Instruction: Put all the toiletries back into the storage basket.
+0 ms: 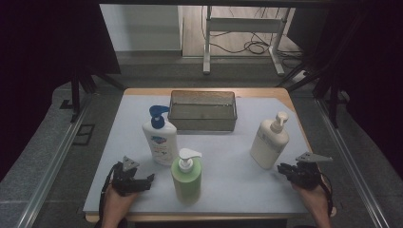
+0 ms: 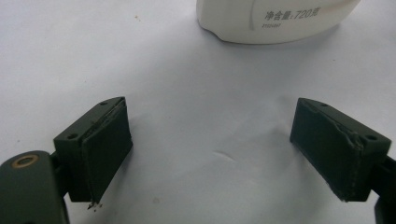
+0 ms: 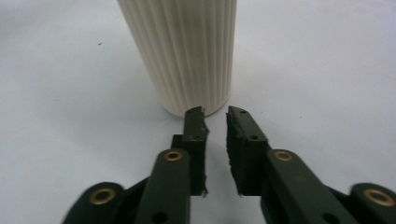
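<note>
Cream bottle point(image 3: 187, 51) stands upright just ahead of the right hand-held gripper point(image 3: 215, 116), jaws narrow and empty, lined up to grasp; left hand-held gripper point(image 2: 210, 140) waits wide open.

Table point(image 1: 285, 92) under pale mat point(image 1: 228, 175)

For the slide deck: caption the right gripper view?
Right hand-held gripper, jaws slightly apart, faces a ribbed cream bottle.

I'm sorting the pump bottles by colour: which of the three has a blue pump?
The white bottle with the blue pump at the left, in front of the tray. The green bottle and the cream bottle both have white pumps.
</note>
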